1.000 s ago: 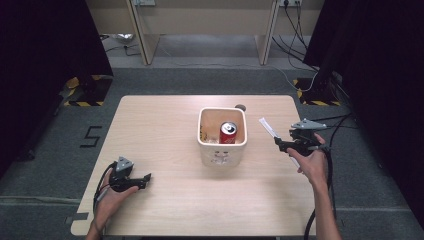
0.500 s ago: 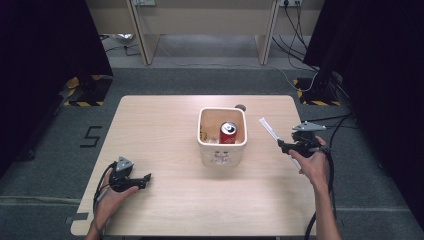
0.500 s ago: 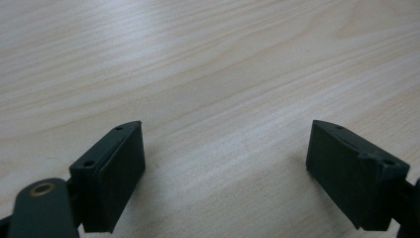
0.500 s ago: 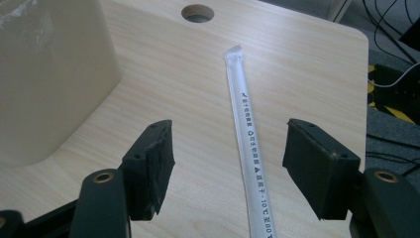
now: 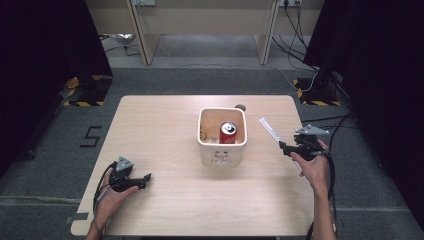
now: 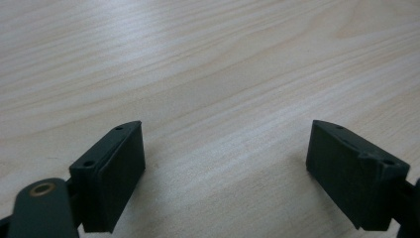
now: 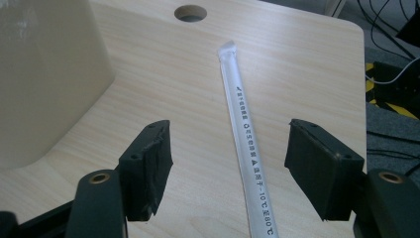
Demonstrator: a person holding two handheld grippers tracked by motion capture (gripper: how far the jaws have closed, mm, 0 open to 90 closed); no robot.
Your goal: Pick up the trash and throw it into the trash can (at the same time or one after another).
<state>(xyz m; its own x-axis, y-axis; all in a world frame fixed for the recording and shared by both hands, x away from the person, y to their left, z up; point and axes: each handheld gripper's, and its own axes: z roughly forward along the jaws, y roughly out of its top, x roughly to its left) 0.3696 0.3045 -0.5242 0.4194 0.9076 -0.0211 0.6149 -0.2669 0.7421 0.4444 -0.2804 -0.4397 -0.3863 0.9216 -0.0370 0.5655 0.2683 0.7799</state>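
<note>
Fingers of the right gripper (image 7: 230,173) stood released astride the wrapped straw (image 7: 245,129), which lay flat on the tabletop (image 5: 160,125) beside the white bin (image 5: 222,150). Lowering squarely before clenching would likely suit. Left gripper (image 6: 225,173) rested released.

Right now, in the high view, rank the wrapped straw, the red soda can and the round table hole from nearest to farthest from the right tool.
1. Wrapped straw: beside the right tool, reaching between its jaws.
2. Red soda can: inside the white bin, centre table.
3. Round table hole: behind the bin, near the far edge.
</note>
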